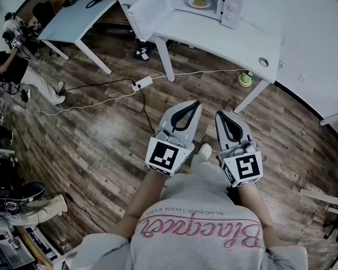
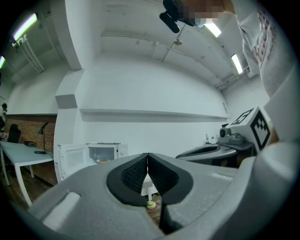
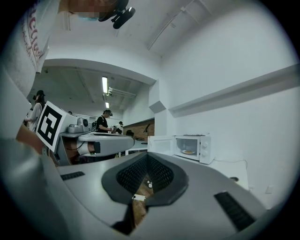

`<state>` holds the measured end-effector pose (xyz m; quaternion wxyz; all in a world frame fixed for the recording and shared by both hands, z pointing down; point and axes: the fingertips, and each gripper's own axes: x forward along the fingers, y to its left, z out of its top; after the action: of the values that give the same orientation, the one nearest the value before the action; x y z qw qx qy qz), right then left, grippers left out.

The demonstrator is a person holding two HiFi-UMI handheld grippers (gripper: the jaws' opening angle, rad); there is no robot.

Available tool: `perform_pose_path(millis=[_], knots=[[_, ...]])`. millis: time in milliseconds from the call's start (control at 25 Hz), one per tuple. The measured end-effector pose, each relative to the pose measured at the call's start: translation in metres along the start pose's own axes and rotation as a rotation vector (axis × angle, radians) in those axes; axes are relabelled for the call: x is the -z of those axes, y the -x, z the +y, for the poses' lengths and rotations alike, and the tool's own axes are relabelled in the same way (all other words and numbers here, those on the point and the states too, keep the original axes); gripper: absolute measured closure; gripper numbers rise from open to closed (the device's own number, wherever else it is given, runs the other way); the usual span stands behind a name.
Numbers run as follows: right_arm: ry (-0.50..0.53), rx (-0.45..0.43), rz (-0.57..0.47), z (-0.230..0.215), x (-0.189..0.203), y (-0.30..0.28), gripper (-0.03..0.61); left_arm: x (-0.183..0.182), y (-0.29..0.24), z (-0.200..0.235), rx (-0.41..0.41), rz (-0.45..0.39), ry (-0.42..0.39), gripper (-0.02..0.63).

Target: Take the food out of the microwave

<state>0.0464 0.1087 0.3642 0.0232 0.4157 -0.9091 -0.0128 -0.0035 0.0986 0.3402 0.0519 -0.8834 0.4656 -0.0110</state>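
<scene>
White table (image 1: 240, 45) carries the microwave (image 1: 232, 10), which stands at the table's left end in the head view, its door (image 1: 147, 14) swung wide open over the left edge. Inside the cavity the food (image 1: 200, 2) lies on a pale plate (image 1: 189, 3), and neither gripper is near it. Both grippers are held level and side by side above the wood-plank floor (image 1: 102, 134), well apart from the table's near edge. The left gripper (image 1: 194, 103) has its jaw tips pressed together with nothing between them, and its own view shows only floor through the gap behind the tips. The right gripper (image 1: 218, 113) likewise has its tips meeting and pinches nothing. In the left gripper view the microwave (image 2: 105, 151) sits left of the jaws. In the right gripper view it stands to their right, the food (image 3: 189, 152) showing as a small yellowish patch inside. On the floor a small green object (image 1: 245, 79) rests beside a table leg under the near right corner, and a white power strip (image 1: 142, 83) lies out from the near left corner.
</scene>
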Motion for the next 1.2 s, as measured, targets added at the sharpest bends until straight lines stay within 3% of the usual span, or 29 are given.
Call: perform_pose_path(millis=[600,1200], knots=[[-0.011,-0.084,-0.023,-0.092,-0.012,-0.089,0.569,0.002,-0.126,0.049,-0.018,0.007,-0.021,0.609],[0.002,-0.12,-0.019,-0.13,-0.009,-0.14,0.568,0.008,-0.172,0.094,-0.076,-0.015,-0.01,0.609]])
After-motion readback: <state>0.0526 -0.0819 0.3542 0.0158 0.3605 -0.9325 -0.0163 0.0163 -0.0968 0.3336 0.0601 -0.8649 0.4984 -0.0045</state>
